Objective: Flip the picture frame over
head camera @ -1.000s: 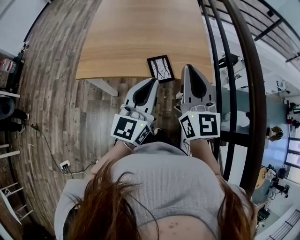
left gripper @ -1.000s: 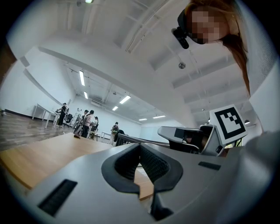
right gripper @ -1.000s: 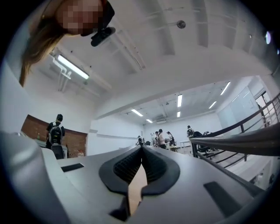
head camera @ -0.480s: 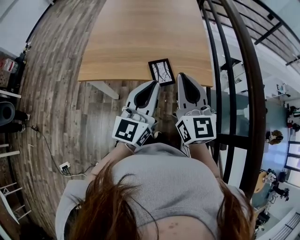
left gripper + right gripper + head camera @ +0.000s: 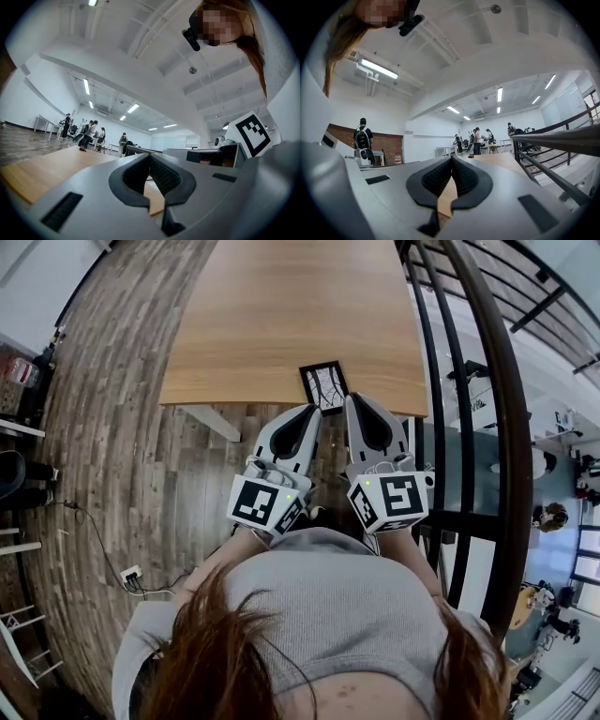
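Big open hall here, plank floor, a dark railing running down the right, and a plain wooden table in front of us. The picture frame lies flat right at the table's near edge, towards its right corner, with the picture side up (looks like bare branches). Honestly that fits two stories: a frame waiting to go face down, or one that's been turned face up, and we can't say which from this. We've got both grippers tucked in close to the body, noses pointing at the frame. The left gripper has its jaws pinched together with nothing in them, and its own view shows only table through the gap behind the tips. Same deal with the right gripper: closed and empty. If a flip is due, we reckon the trick is opening a claw before going in, catching the thin rim at the table edge rather than the glass, and steadying the opposite side so it doesn't skid off.
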Action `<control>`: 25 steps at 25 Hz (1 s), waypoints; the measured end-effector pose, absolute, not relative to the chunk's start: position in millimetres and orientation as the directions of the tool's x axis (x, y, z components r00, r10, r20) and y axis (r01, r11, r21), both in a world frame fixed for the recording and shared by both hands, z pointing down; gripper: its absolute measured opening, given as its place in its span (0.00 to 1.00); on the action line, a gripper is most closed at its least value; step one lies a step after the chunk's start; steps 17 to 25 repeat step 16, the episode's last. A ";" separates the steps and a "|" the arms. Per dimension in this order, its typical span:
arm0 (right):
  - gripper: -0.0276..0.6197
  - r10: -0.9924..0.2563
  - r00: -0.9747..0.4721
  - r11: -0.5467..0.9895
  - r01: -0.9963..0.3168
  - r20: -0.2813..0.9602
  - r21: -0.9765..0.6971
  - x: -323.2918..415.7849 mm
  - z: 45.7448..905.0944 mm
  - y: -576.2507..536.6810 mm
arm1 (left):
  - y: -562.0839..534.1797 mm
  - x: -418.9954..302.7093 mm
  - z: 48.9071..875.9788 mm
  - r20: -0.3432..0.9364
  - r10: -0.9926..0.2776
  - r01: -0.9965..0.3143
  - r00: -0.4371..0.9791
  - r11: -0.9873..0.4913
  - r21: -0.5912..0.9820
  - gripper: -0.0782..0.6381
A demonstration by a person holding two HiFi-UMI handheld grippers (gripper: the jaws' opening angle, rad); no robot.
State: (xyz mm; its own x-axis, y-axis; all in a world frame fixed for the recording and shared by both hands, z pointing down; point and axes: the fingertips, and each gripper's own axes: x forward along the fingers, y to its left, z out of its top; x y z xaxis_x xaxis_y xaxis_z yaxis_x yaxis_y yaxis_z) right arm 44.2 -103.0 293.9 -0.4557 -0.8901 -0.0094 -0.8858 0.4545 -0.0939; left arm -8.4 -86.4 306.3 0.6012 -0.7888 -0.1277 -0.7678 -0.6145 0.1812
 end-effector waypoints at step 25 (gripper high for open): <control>0.07 -0.884 -0.468 0.467 -0.880 -0.005 -0.083 39.0 296.7 -100.3 | -86.1 -7.3 307.7 -0.125 -0.790 -0.768 0.601 -0.613 0.186 0.12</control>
